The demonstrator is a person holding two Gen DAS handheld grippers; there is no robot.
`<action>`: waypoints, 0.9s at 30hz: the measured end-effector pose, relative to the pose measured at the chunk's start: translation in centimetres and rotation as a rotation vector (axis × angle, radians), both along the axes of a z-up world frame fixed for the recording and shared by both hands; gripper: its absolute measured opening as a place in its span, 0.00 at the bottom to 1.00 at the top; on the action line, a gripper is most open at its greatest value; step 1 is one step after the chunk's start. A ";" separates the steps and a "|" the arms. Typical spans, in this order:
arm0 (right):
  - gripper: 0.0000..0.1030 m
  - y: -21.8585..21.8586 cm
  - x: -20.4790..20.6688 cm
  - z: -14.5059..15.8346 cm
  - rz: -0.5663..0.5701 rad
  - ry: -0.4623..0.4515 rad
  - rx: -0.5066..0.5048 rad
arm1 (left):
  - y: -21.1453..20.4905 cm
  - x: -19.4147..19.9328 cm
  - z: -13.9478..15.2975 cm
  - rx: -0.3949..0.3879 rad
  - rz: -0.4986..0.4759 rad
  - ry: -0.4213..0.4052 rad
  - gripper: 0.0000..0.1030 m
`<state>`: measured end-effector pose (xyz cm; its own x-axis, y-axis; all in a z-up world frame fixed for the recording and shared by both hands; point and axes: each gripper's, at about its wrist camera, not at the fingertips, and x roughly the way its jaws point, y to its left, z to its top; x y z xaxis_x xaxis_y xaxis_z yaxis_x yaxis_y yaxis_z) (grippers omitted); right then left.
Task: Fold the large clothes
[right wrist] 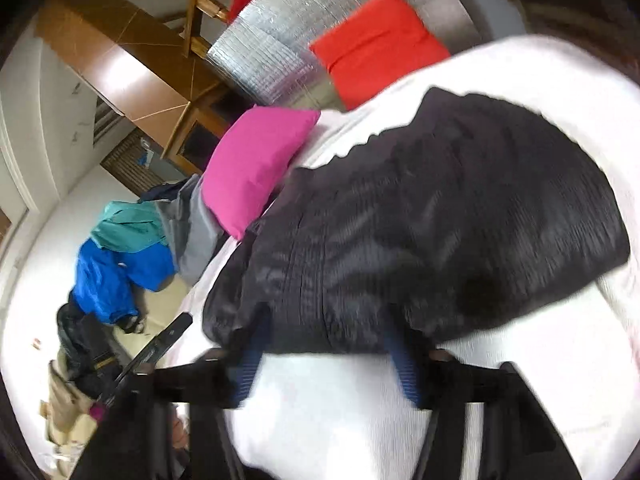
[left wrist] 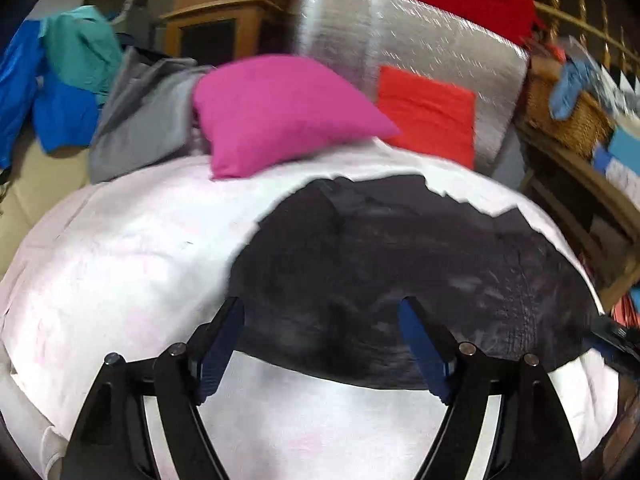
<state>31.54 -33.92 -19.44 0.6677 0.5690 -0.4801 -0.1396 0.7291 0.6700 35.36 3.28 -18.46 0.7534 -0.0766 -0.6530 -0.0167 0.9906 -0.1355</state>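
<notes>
A black quilted jacket (left wrist: 400, 264) lies spread on a white sheet (left wrist: 132, 264) over the bed. In the left wrist view my left gripper (left wrist: 322, 316) is open, with its blue-padded fingers (left wrist: 420, 344) above the jacket's near edge and holding nothing. In the right wrist view the jacket (right wrist: 420, 220) lies bunched. My right gripper (right wrist: 326, 334) is open at its near hem, with blue fingertips (right wrist: 400, 356) against the fabric edge. The other gripper's tip shows at the left (right wrist: 160, 344). Both views are motion-blurred.
A pink pillow (left wrist: 280, 116) and a red pillow (left wrist: 428, 116) lie at the head of the bed against a silver quilted panel (left wrist: 400, 40). Grey, teal and blue clothes (left wrist: 72, 80) are piled at the left. A wicker basket (left wrist: 568, 116) stands at the right.
</notes>
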 end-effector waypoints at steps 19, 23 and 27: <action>0.34 -0.2 4.8 -1.3 -0.040 0.071 -0.021 | -5.5 2.5 -4.2 0.263 -0.024 0.102 0.79; 0.34 -0.3 7.1 -2.1 -0.047 0.120 -0.063 | -5.6 2.6 -4.3 0.283 -0.027 0.098 0.80; 0.33 0.7 9.3 -4.4 -0.013 0.212 -0.110 | -5.8 2.6 -4.3 0.297 -0.030 0.091 0.81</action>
